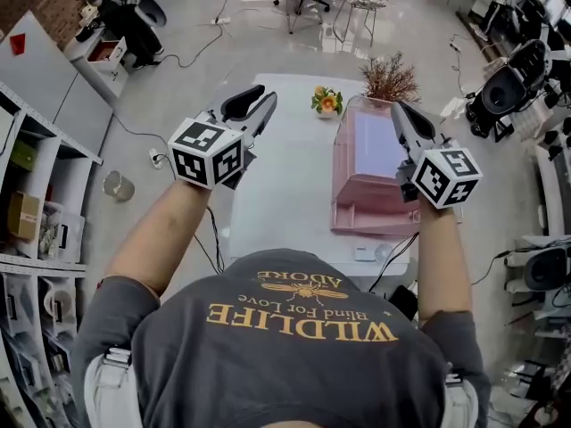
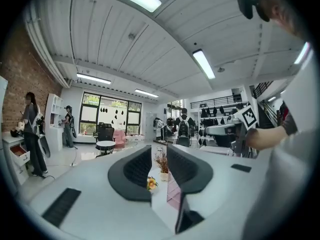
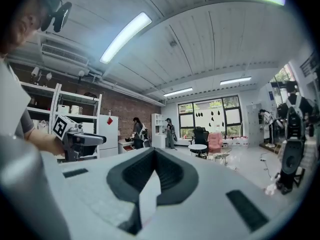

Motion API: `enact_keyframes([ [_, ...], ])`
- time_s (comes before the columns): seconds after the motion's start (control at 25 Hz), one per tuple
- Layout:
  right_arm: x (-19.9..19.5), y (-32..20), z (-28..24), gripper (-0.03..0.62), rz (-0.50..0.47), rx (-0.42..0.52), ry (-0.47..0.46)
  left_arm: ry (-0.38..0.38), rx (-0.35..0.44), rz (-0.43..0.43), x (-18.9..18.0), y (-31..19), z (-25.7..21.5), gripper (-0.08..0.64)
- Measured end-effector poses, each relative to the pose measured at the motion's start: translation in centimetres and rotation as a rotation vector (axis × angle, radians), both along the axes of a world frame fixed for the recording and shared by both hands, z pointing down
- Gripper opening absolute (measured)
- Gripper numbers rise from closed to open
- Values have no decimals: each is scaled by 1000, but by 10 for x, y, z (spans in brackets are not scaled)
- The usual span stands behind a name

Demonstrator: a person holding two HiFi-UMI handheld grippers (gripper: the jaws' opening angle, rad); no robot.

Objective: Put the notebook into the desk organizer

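A pink desk organizer [image 1: 375, 214] stands on the right side of the white table [image 1: 277, 194]. A pale lavender flat face [image 1: 379, 145], which looks like the notebook, shows inside it. Both grippers are held up above the table, pointing away from me. My left gripper [image 1: 259, 96] hangs over the table's left edge, its jaws a narrow gap apart with nothing between them [image 2: 159, 151]; a strip of the pink organizer [image 2: 172, 191] shows through that gap. Over the organizer's right side, my right gripper [image 1: 397, 107] has its pads meeting at the tips [image 3: 155, 151] and holds nothing.
A small pot of orange flowers [image 1: 327, 102] and a dried brown plant [image 1: 390, 80] stand at the table's far edge. Small white items [image 1: 364, 253] lie at its near edge. Shelving [image 1: 36, 212] lines the left side, cables cross the floor, and people stand far off.
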State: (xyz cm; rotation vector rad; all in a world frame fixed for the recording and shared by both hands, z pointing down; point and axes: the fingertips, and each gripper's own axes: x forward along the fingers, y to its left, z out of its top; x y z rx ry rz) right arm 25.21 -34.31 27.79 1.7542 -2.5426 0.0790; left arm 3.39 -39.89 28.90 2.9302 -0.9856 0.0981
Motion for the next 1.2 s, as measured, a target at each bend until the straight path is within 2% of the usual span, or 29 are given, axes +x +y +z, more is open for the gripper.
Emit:
enact_keyframes([
  [0.24,-86,-13,13,0,-48,-24,-17,31,35,-35,-86,-5,5,20],
  [0.52,-148,-9,34,0,-104,-28,-44,79,24,-34,-130,10,18,2],
  [0.64,-157,-8,45,0,-116,-45,-32,104,1,-50,-139,14,25,0],
  [0.8,-156,-11,49,0,-111,-56,-23,94,3,-69,-150,15,31,0],
  [1.2,-143,-6,41,0,-99,-34,-22,82,41,-46,-139,27,23,0],
])
